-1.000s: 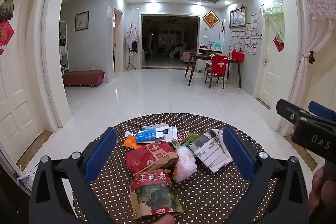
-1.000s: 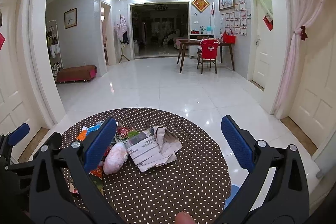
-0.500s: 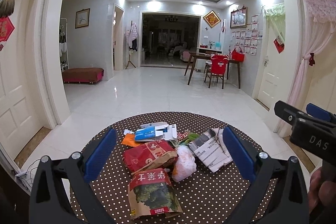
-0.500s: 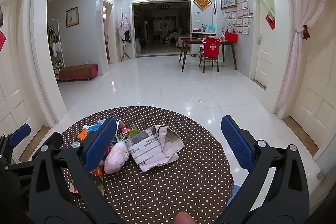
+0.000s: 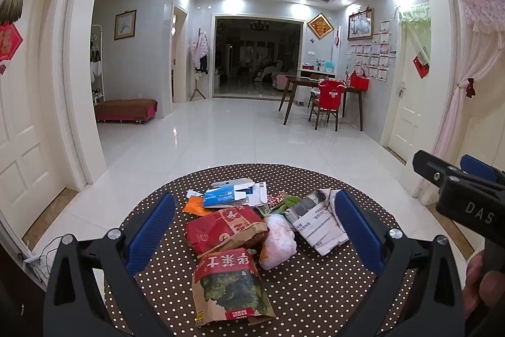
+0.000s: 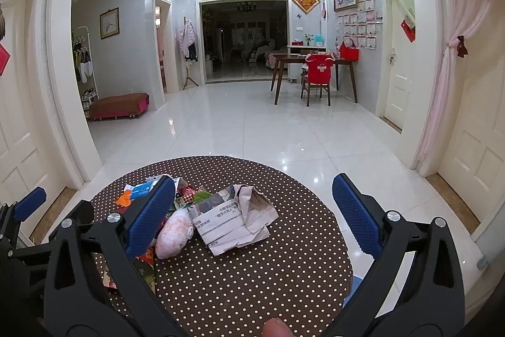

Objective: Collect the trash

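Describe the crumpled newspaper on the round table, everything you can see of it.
The crumpled newspaper is grey-white printed paper, creased and folded, with one part raised like a tent. It lies on the brown polka-dot tablecloth, at the right edge of the trash pile. Its left edge meets the white plastic bag. No gripper touches it; both grippers are open.

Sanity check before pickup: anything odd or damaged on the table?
Only the expected litter: crumpled newspaper, a wadded white bag and torn snack packets lie heaped left of centre on the dotted table. Nothing spilled. Both grippers hover with jaws open, holding nothing.
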A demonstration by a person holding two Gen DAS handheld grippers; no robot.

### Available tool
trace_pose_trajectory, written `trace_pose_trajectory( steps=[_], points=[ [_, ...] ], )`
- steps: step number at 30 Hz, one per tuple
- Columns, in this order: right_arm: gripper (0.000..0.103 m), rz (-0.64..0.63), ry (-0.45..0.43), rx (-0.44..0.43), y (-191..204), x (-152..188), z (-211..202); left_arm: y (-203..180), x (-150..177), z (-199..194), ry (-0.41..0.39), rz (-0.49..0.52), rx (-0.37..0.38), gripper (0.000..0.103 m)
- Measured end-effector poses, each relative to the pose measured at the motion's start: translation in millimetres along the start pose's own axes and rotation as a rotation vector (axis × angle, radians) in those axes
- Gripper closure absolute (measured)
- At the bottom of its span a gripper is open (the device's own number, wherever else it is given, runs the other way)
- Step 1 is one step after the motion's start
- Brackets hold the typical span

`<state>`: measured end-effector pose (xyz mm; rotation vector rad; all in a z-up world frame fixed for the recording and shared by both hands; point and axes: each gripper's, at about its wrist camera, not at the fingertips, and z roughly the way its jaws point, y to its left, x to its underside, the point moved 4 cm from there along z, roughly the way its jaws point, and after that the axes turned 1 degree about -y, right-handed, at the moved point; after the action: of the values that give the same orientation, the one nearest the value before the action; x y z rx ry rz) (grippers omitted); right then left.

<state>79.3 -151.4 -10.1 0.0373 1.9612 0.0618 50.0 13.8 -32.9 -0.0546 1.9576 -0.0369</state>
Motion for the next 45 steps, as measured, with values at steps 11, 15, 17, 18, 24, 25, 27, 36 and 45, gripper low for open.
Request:
trace_pose_trajectory(
  steps=[11, 15, 17, 18, 24, 25, 27, 36, 45],
  points=[
    [0.005, 0.007, 0.06, 0.025, -9, 20, 17, 26, 36, 15, 0.104, -0.017, -0.062, 0.004],
    [0.005, 0.001, 0.099, 0.028, -9, 33, 26, 37, 62, 25, 0.177, -0.038, -0.075, 0.004],
    [0.005, 0.006, 0.127, 0.027, -9, 42, 32, 39, 73, 31, 0.21, -0.042, -0.075, 0.004],
    [0.005, 0.006, 0.14, 0.027, -9, 46, 34, 39, 76, 34, 0.219, -0.041, -0.078, 0.004],
    [0.005, -0.009, 0.197, 0.03, -7, 65, 44, 33, 93, 66, 0.282, -0.014, -0.083, 0.004],
    [0.005, -0.008, 0.203, 0.03, -7, 67, 45, 32, 98, 75, 0.299, -0.001, -0.091, 0.004],
    [0.005, -0.009, 0.216, 0.029, -6, 71, 48, 29, 105, 88, 0.329, 0.02, -0.107, 0.004],
    [0.005, 0.002, 0.317, -0.087, 12, 96, 80, 32, 117, 97, 0.368, 0.009, 0.021, 0.039],
    [0.02, -0.02, 0.43, -0.347, 88, 114, 132, 58, 120, 80, 0.365, -0.053, 0.02, 0.049]
  ],
)
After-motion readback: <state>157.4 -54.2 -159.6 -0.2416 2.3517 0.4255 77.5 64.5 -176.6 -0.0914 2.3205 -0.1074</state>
